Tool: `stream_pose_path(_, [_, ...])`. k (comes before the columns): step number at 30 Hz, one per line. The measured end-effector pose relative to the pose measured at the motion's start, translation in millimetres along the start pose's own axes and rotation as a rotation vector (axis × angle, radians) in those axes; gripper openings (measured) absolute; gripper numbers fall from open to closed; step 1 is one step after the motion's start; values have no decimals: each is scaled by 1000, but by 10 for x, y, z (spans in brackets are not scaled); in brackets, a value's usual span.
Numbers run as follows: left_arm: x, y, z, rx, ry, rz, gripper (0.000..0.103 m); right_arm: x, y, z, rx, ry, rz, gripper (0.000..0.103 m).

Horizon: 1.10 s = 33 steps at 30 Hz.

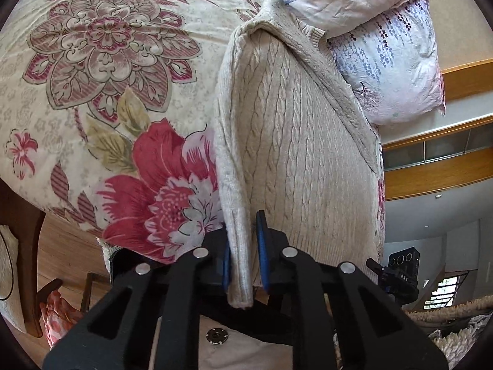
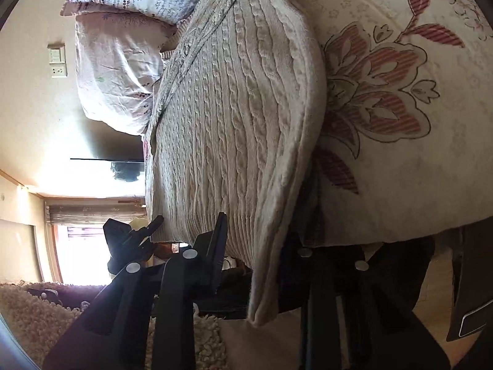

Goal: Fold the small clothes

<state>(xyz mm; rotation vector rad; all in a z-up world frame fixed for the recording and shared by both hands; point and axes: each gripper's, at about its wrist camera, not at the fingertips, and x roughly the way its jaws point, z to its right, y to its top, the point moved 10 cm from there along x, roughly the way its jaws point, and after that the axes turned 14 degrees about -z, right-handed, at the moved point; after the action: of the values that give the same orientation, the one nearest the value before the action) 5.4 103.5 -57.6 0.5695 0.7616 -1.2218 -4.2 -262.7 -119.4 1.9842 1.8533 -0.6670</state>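
**A:** ok so where's the sweater [image 1: 295, 141] sitting for you right now?

**B:** You're looking at it dead centre in both views. It's lying on the floral bedspread [image 1: 101, 92], running from the lower middle of the frame up toward the pillows [image 1: 391, 61] at the upper right in the left wrist view. In the right wrist view the pillows are showing at upper left and the flowers at right.

**A:** and your left gripper [image 1: 246, 262]?

**B:** You're pinching with it. The folded left edge of the sweater is hanging down right between the blue pads [image 1: 262, 246] at bottom centre, and they're pressing on it from both sides, nearly closed.

**A:** right gripper [image 2: 262, 265] doing the same?

**B:** Harder call. You're seeing the sweater's right edge drooping down between the two black fingers at the bottom of the right wrist view, hem spilling over the bed's edge. The left finger is standing apart from the fabric though, and the right one is sitting in shadow behind the knit, so I can't tell whether you're actually clamping it or not.
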Motion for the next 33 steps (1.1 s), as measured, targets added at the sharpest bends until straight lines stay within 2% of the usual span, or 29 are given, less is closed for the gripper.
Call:
stream_pose_path(2, [2, 3, -8, -4, 4, -6, 10, -3, 1, 9, -8, -6, -8, 18])
stream_pose_path(3, [4, 0, -10, -4, 5, -10, 9, -5, -13, 12, -18, -12, -9, 10])
stream_pose_path(4, [6, -1, -10, -2, 9, -13, 8, -29, -40, 18, -33, -18, -4, 8])
stream_pose_path(9, [-29, 58, 87, 15, -8, -11, 6, -168, 79, -120, -86, -16, 58, 7])
stream_pose_path(13, [-163, 237, 244, 37, -57, 41, 6, -344, 245, -263, -127, -1, 133, 7])
stream_pose_path(18, [-382, 590, 397, 35, -129, 133, 6, -584, 527, -514, -170, 34, 237, 7])
stream_pose_path(26, [-627, 1201, 732, 86, -168, 257, 6, -893, 1034, -890, -234, 92, 383, 7])
stream_pose_path(33, [-669, 1926, 1039, 100, -197, 341, 6, -1084, 1597, -1092, -243, 119, 496, 7])
